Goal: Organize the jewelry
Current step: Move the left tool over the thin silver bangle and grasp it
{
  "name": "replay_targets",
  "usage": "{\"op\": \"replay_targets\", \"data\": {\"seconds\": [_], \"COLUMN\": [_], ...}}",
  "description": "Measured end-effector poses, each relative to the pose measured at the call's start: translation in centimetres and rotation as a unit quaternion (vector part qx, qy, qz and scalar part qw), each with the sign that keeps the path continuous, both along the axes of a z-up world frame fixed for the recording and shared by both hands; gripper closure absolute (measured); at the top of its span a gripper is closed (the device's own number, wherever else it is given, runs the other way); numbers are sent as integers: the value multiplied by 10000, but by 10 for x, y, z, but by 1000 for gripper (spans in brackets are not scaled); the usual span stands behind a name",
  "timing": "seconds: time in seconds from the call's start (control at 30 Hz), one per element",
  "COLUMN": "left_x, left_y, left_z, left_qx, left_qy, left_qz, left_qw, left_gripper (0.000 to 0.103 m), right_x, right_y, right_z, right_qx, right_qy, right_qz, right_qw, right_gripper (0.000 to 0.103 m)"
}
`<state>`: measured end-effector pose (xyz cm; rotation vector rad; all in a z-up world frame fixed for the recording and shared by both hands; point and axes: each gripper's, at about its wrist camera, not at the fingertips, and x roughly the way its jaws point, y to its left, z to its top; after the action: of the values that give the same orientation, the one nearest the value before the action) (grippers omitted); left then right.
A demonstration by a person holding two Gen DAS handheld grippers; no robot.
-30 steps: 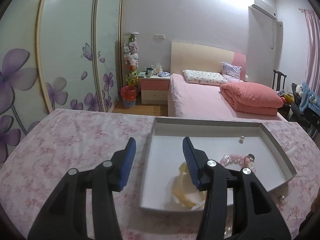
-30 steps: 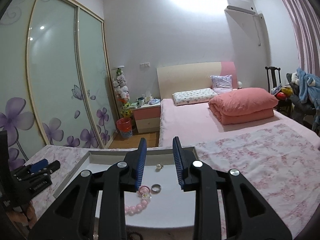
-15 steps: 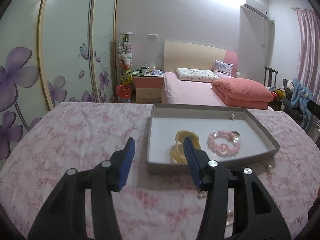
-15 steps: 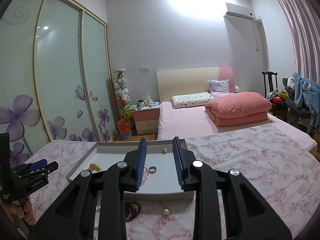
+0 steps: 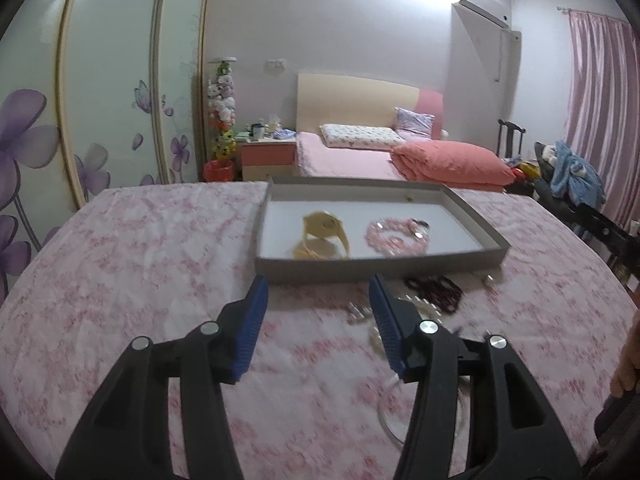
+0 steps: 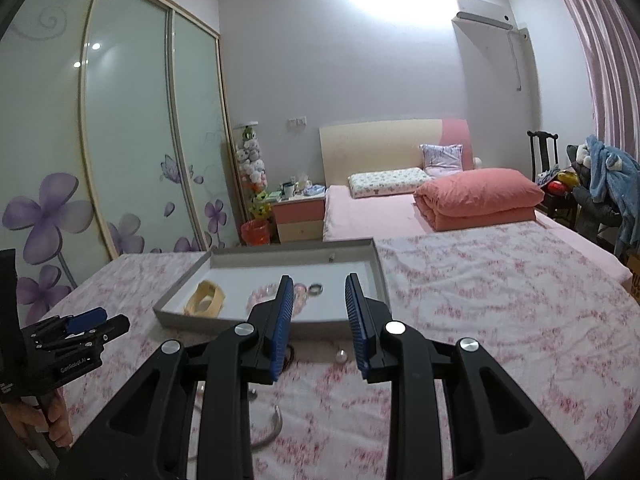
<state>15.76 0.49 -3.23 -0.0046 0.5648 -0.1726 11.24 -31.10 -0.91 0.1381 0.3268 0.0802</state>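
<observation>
A grey tray (image 5: pixel 360 270) (image 6: pixel 182 280) sits on the pink floral tablecloth. It holds a yellow watch (image 5: pixel 326 232) (image 6: pixel 205 303), a pink bead bracelet (image 5: pixel 396 236) (image 6: pixel 260 294), a ring (image 6: pixel 316 289) and a small earring (image 5: pixel 409 198) (image 6: pixel 331 257). On the cloth in front of the tray lie a dark bead bracelet (image 5: pixel 434 288), a pearl strand (image 5: pixel 420 304), a pearl (image 6: pixel 341 356) and a clear bangle (image 6: pixel 272 424) (image 5: pixel 386 420). My left gripper (image 5: pixel 318 312) (image 6: pixel 86 320) is open and empty, short of the tray. My right gripper (image 6: pixel 318 312) is open and empty above the loose jewelry.
A bed with a pink quilt (image 6: pixel 476 196) stands behind the table, with a nightstand (image 6: pixel 298 216) and a red bin (image 6: pixel 255 231) beside it. Flowered wardrobe doors (image 6: pixel 120 140) fill the left. A chair with clothes (image 6: pixel 600 184) is at the right.
Both grippers have pulled back from the tray toward the near side of the table. The loose jewelry in front of the tray has come into view. Both stay open.
</observation>
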Motion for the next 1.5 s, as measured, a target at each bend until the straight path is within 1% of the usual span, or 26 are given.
{"op": "replay_targets", "data": {"seconds": [0.17,0.23,0.3,0.33,0.4,0.47,0.57,0.8,0.87,0.93,1.0,1.03,1.2,1.33,1.47,1.5], "left_x": [-17,-23,-26,-26,-28,-26,-19,-9,-9,-9,-8,-8,-8,-3,7,10], "left_y": [-15,-26,-38,-42,-48,-54,-62,-76,-79,-78,-76,-75,-69,-55,-25,-16], "left_z": [-12,-21,-29,-31,-36,-41,-50,-69,-72,-71,-69,-68,-66,-65,-62,-61], "left_qx": [20,43,98,88,100,166,372,633,788,755,743,740,714,672,519,531], "left_qy": [204,365,565,653,779,986,1231,1685,1624,1620,1569,1554,1544,1605,1708,1707], "left_qz": [-341,-589,-791,-896,-999,-1115,-1109,-1057,-976,-946,-928,-915,-869,-670,-252,-94], "left_qw": [9992,9976,9952,9938,9919,9887,9855,9780,9787,9793,9804,9808,9816,9825,9836,9838], "left_gripper": [40,37,30,28,20,19,16,15,14,17,29,32,32,32,32,32], "right_x": [-8,-10,-12,-14,-15,-17,-17,-17,-17,-17,-15,-15,-12,-10,-8,-8], "right_y": [-5,-6,-6,-6,-5,-4,-5,-4,-4,-3,-3,-3,1,7,15,18], "right_z": [-7,-9,-9,-9,-10,-9,-9,-10,-10,-11,-10,-11,-13,-15,-21,-23], "right_qx": [70,105,114,111,96,93,106,109,117,119,126,130,148,117,67,43], "right_qy": [89,114,128,128,130,130,130,181,199,209,224,234,301,430,658,711], "right_qz": [-29,-50,-50,-45,-32,-26,-33,-17,-8,-3,6,12,71,198,394,441], "right_qw": [9999,9999,9998,9998,9999,9999,9999,9998,9997,9997,9997,9996,9994,9988,9970,9965], "right_gripper": [75,75,75,75,75,75,75,75,75,75,75,75,75,75,74,69]}}
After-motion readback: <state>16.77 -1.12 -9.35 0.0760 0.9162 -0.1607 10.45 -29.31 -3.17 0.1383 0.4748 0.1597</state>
